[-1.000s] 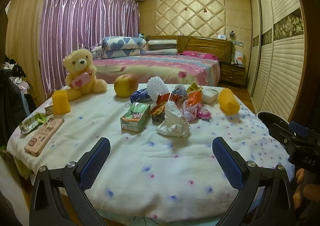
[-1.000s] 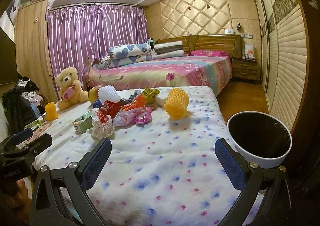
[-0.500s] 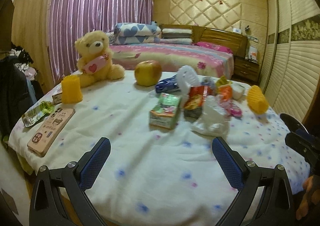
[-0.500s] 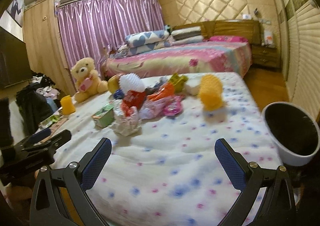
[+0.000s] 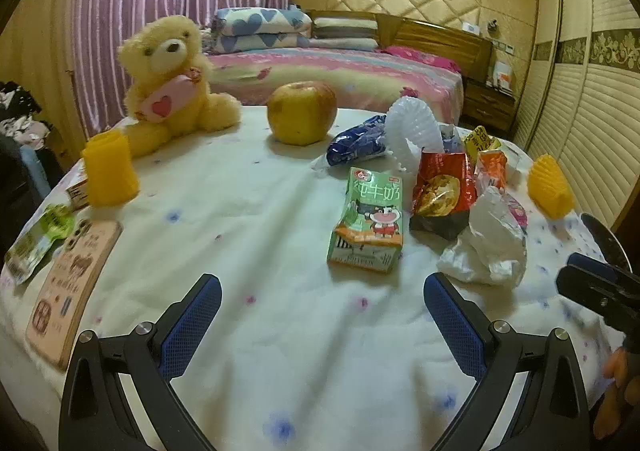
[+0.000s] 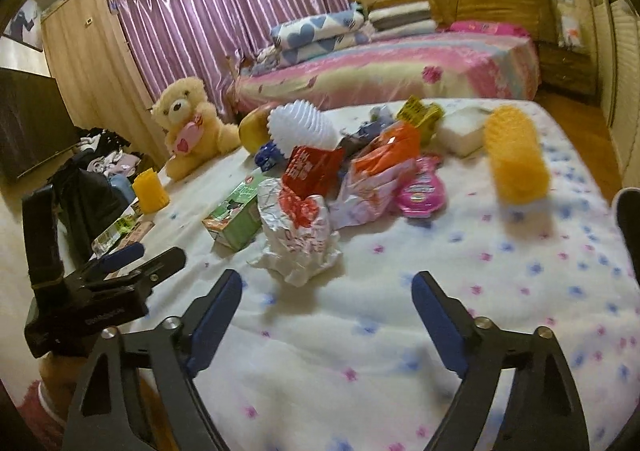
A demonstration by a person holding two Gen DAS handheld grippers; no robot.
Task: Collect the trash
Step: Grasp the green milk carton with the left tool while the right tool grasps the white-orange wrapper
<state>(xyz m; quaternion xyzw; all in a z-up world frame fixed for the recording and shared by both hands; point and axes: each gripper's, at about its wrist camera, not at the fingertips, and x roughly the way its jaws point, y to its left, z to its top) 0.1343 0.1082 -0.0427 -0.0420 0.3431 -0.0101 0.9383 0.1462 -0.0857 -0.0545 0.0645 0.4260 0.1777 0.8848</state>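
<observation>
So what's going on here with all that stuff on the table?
A person is holding a pair of tongs in each hand over a cloth-covered table, about to clear litter. Both the left tongs and right tongs hold nothing; the right pair has just been closing a little. Ahead lie a crumpled white wrapper, a green milk carton and a heap of snack wrappers. Nothing is picked up yet.
</observation>
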